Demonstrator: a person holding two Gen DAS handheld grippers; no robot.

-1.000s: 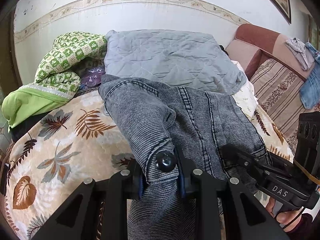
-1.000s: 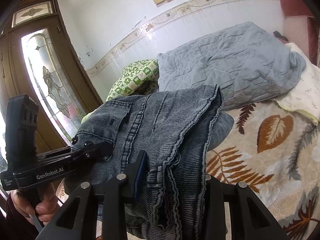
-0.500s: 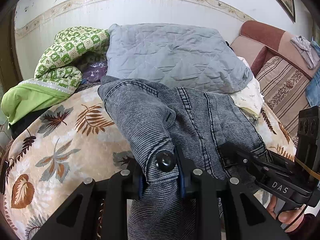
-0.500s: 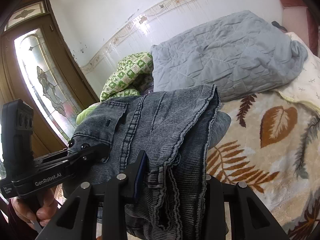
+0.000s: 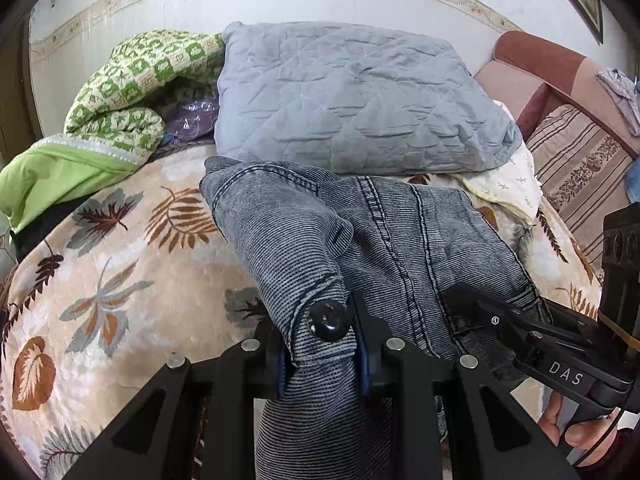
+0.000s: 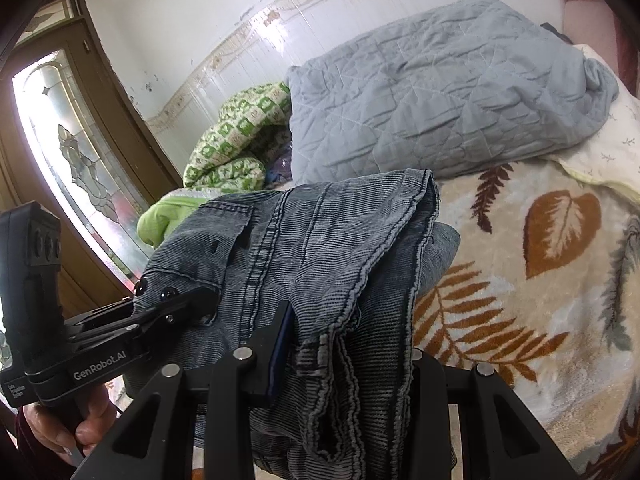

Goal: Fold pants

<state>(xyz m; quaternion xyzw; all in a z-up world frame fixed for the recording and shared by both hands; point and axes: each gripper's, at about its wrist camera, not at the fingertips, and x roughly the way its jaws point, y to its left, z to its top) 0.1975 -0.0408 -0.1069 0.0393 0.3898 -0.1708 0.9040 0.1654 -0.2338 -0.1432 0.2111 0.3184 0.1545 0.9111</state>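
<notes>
Grey denim pants lie bunched on the leaf-print bedspread, with the far part resting on the bed. My left gripper is shut on the waistband beside the black button. My right gripper is shut on the folded hems of the pants. The right gripper also shows in the left wrist view, clamped on the denim at the right. The left gripper shows in the right wrist view, clamped at the left.
A grey quilted pillow lies behind the pants. A green checked blanket is at the back left. A striped sofa stands at the right. A glass-panel door is at the left in the right wrist view.
Both grippers keep their hold on the pants. The view has tilted down slightly and the pillow and wall sit lower and nearer in both views.
</notes>
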